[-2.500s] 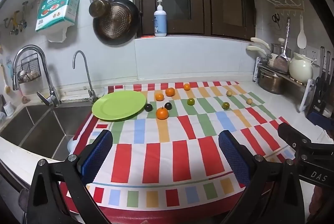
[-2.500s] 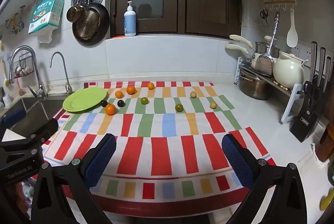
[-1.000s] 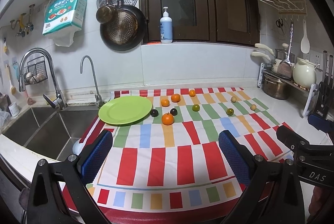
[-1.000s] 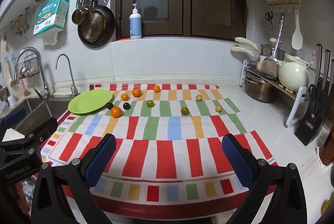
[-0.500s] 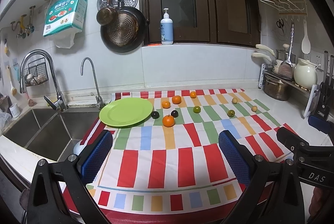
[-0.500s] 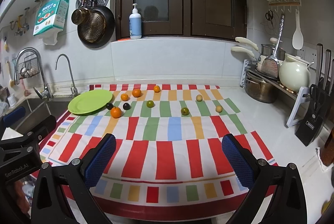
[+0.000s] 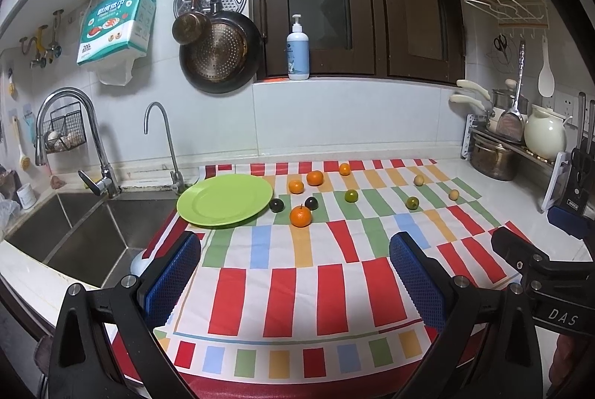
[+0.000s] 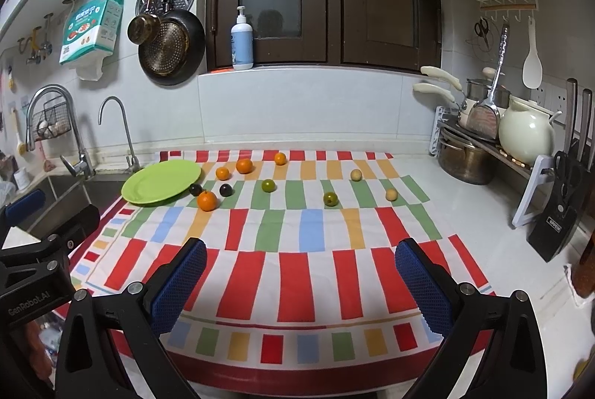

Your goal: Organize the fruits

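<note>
Both grippers hover low over the near edge of the tabletop, each with its blue-padded fingers spread wide and nothing between them: the left gripper sits at about 6 o'clock in its own view, and the right gripper does the same in the right wrist view. A striped cloth in red, green, blue and orange covers the tabletop, and all the fruit lies on its far half, well apart from both grippers. A green plate rests bare at the cloth's 10 o'clock corner, just beside the sink. Near the plate's right rim lie two dark fruits with the nearest orange at their front; two more oranges and a smaller orange fruit lie farther back toward 12 o'clock. Two green fruits sit mid-cloth, one nearer the middle and one toward 2 o'clock, and two pale yellow fruits lie farthest right. Pans hang on the wall behind.
</note>
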Demonstrator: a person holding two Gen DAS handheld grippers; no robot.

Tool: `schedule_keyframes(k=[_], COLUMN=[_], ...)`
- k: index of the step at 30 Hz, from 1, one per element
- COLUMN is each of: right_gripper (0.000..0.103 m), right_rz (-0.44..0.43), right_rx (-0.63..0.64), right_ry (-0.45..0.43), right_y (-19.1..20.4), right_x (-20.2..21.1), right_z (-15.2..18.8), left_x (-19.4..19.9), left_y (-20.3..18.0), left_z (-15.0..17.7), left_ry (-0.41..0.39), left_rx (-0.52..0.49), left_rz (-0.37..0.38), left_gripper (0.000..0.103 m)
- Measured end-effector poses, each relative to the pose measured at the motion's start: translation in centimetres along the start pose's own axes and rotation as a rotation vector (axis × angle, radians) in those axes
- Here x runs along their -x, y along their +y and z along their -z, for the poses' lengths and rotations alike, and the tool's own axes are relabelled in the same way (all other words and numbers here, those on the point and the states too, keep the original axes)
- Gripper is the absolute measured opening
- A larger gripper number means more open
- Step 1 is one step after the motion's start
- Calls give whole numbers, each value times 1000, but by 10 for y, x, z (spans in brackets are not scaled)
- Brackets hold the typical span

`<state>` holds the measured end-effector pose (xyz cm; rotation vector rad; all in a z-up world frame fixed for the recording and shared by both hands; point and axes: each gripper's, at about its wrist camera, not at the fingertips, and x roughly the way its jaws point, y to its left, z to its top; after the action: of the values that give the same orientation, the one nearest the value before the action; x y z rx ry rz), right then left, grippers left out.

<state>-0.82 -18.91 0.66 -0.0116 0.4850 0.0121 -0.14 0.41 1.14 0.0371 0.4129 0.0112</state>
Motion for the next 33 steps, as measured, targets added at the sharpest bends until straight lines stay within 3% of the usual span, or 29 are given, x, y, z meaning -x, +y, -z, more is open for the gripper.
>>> schedule_keyframes(k=[14,33], right_gripper=[103,103], right_rz=[-4,19], right_rx=[4,17], right_ry=[22,66], right_y=[4,24], right_x=[-24,-113], right_z=[-8,-39], left_x=[-24,-124], left_y=[2,19], left_z=[-1,-31], left_ry=[35,80], left_rx=[2,-29], left_rz=[2,76], left_gripper=[103,103])
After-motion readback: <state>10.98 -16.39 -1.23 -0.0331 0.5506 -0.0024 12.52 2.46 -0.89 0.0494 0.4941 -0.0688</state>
